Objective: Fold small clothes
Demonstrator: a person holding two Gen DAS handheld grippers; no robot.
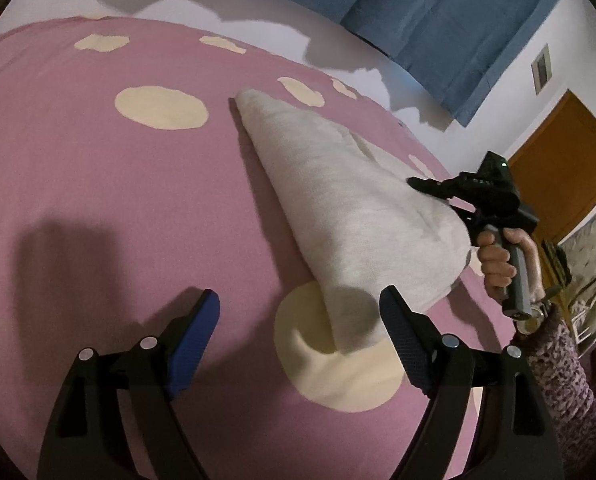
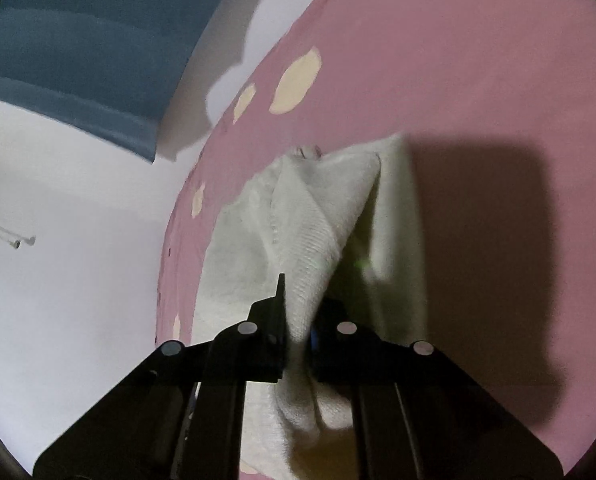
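One white cloth in play, lying on the pink bedspread with cream spots, and two grippers on the scene. The left gripper hangs with its fingers spread wide apart, nothing between them, the cloth's near end sitting just inside the right finger at about 1 o'clock. Over at 3 o'clock the right gripper is pinching the cloth's raised edge, a hand wrapped round its grip. From the right wrist view, the right gripper is clenched on a bunched ridge of the cloth. No readable writing anywhere. One blue curtain at 12 o'clock, cut off by the lens rim. One wooden door at 3 o'clock, partly hidden.
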